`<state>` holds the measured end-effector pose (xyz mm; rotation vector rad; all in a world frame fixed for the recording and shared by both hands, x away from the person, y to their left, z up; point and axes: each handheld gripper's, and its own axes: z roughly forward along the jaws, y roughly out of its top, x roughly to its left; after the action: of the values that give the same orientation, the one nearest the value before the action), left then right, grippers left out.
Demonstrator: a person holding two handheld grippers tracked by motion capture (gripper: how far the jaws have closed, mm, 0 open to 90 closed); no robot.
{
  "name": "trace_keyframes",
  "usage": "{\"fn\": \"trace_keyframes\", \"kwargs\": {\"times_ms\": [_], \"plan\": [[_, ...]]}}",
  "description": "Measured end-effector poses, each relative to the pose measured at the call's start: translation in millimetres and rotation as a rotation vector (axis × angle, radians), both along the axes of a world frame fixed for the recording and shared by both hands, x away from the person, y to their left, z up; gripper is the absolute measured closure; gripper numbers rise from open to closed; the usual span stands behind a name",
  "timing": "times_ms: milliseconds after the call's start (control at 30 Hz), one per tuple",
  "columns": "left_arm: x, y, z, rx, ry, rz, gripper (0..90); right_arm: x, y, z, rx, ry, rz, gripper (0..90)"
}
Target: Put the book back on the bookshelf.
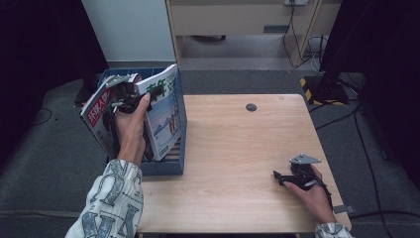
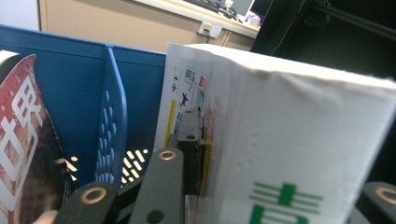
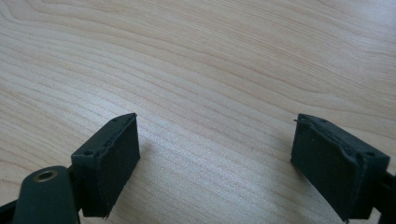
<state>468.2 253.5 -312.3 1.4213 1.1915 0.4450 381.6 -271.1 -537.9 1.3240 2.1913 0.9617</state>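
While my left gripper (image 1: 130, 95) stands over the blue file box (image 1: 174, 163), its jaws are clamped across the top edge of a thick white magazine with green characters (image 1: 166, 111), one jaw against each face as the left gripper view shows. I hold the magazine upright and partly inside the box, near the box's right wall, and I judge that the grip on the top edge is there to guide it within a slot, though whether it is going in or coming out I cannot tell. Left of it, a second magazine with a red cover and white characters (image 1: 98, 110) leans outward toward the box's left side, and a perforated blue divider (image 2: 112, 135) rises between the two, which explains why each stands in its own compartment. My right gripper (image 1: 283, 178) lies idle near the table's right front corner, jaws spread wide with nothing between them and only bare wood beneath, as the right gripper view shows; I take it to be parked there to stay out of the way. Outward, the light wooden table (image 1: 237, 148) carries a round grommet (image 1: 251, 107) near its far edge. Grey carpet (image 1: 59, 163) surrounds the table, with black cables (image 1: 366, 148) trailing at the right and pale cabinets (image 1: 237, 17) along the far wall
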Motion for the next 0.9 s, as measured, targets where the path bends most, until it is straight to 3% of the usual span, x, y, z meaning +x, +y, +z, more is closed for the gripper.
{"fn": "trace_keyframes", "kwargs": {"times_ms": [367, 500, 900], "plan": [[-3.4, -8.8, -12.1, 0.003, -0.025, -0.001, 71.5, -0.5, 0.1, -0.1, 0.000, -0.002, -0.004, 15.4], [-3.3, -10.0, -19.0, 0.017, -0.013, 0.000, 71.6, -0.5, 0.0, -0.2, 0.000, -0.002, -0.003, 15.4], [-4.3, -8.2, -32.7, 0.008, 0.010, 0.002, 71.3, -0.7, 0.2, -0.1, 0.000, 0.000, -0.004, 15.4]]}}
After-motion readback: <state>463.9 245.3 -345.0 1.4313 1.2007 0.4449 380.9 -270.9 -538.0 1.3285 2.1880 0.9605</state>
